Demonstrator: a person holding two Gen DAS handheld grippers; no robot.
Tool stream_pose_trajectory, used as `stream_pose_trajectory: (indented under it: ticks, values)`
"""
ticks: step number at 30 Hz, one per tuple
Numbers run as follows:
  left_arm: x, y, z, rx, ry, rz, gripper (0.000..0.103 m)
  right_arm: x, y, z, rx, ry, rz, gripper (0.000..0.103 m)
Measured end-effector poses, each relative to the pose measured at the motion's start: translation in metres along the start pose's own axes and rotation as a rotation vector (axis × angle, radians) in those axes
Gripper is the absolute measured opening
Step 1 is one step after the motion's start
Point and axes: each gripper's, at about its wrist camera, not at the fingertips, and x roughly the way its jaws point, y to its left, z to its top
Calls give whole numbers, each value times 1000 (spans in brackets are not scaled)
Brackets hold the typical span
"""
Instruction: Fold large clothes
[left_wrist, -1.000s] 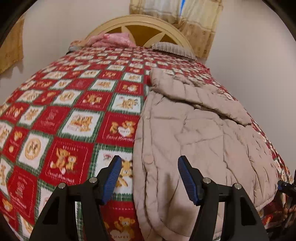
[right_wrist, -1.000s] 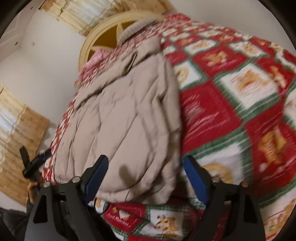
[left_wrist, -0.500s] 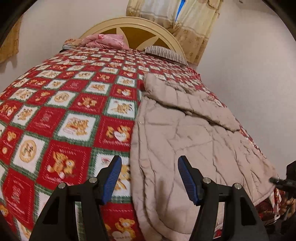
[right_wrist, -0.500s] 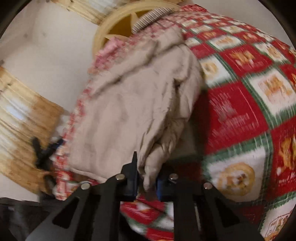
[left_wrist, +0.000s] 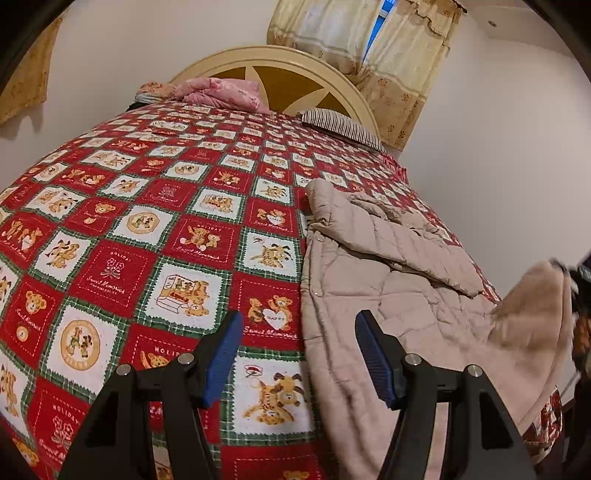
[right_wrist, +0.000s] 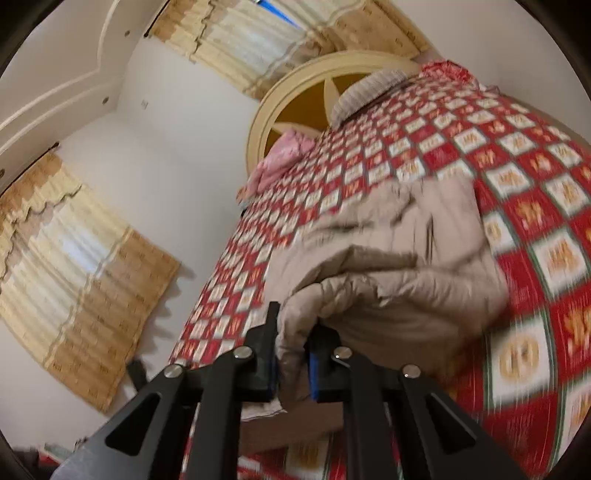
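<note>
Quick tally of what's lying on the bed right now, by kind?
Beige jacket: 1, its corner pinched in the right gripper
Striped pillow: 1
Pink bedding bundle: 1
Total: 3, all on the red bear quilt. The left gripper is open and holds nothing.

The left wrist view sits low at the bed's near end, facing the far headboard (left_wrist: 280, 70) along the bedspread (left_wrist: 147, 229). The right wrist view is tilted, very near the jacket (right_wrist: 399, 266); both share headboard, bedspread and jacket.
</note>
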Motion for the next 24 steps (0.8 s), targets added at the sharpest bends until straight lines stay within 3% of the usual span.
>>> stream_pose_trajectory:
  ticks: [7, 10, 13, 17, 24]
  values:
    - [10, 7, 6, 33, 44, -73, 64, 68, -54, 69, 122, -76, -205, 15]
    - [15, 5, 8, 59, 70, -136, 64, 100, -86, 80, 160, -66, -334, 15]
    - [18, -3, 13, 87, 82, -204, 64, 122, -109, 79, 190, -43, -404, 15]
    - [28, -20, 34, 90, 86, -313, 64, 142, -122, 74, 161, -9, -470, 15]
    - [74, -53, 91, 84, 90, -448, 64, 151, -130, 74, 142, 19, -478, 15]
